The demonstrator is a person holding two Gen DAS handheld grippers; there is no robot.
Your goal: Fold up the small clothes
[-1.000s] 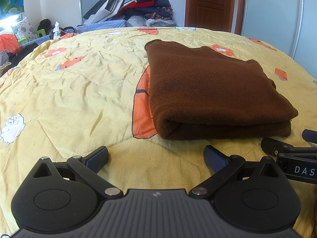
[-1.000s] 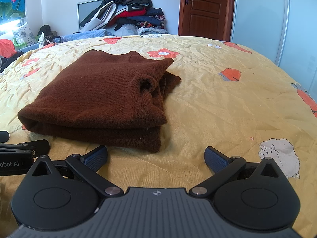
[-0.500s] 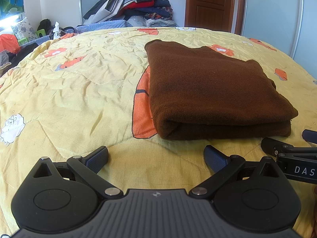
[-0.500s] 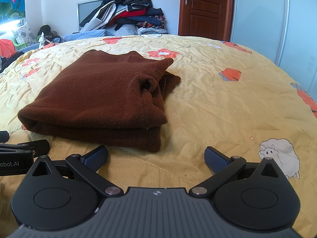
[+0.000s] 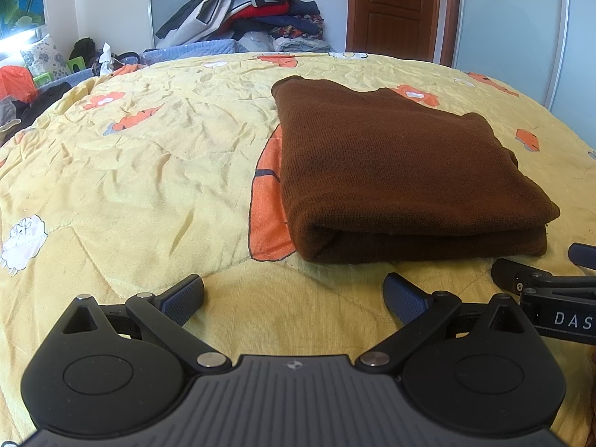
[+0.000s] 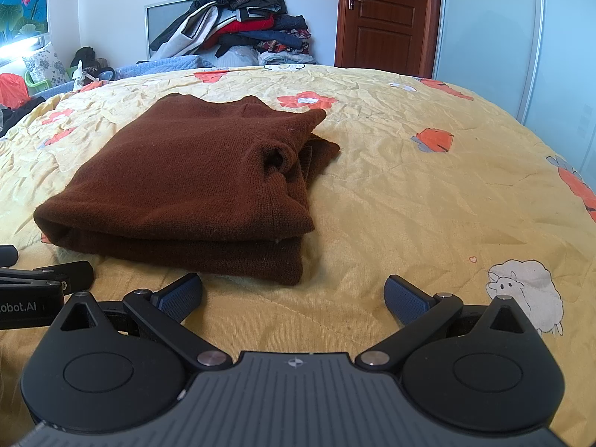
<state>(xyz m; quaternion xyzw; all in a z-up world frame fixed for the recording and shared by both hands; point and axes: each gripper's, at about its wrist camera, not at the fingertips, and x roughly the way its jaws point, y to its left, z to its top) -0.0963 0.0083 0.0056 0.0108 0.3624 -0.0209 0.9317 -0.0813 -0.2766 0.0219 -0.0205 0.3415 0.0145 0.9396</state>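
Observation:
A brown knit garment (image 5: 395, 164) lies folded in a neat rectangle on the yellow bedspread (image 5: 149, 171). In the right wrist view it (image 6: 193, 178) sits ahead and to the left, its folded edge toward me. My left gripper (image 5: 294, 294) is open and empty, just short of the garment's near edge. My right gripper (image 6: 294, 294) is open and empty, near the garment's front right corner. Each gripper shows at the edge of the other's view: the right one (image 5: 544, 290) and the left one (image 6: 44, 279).
A heap of clothes (image 5: 253, 15) is piled against the far wall beyond the bed. A brown door (image 6: 383, 15) and a white wardrobe (image 6: 491, 37) stand at the back right. Cushions and clutter (image 5: 33, 70) lie at the far left.

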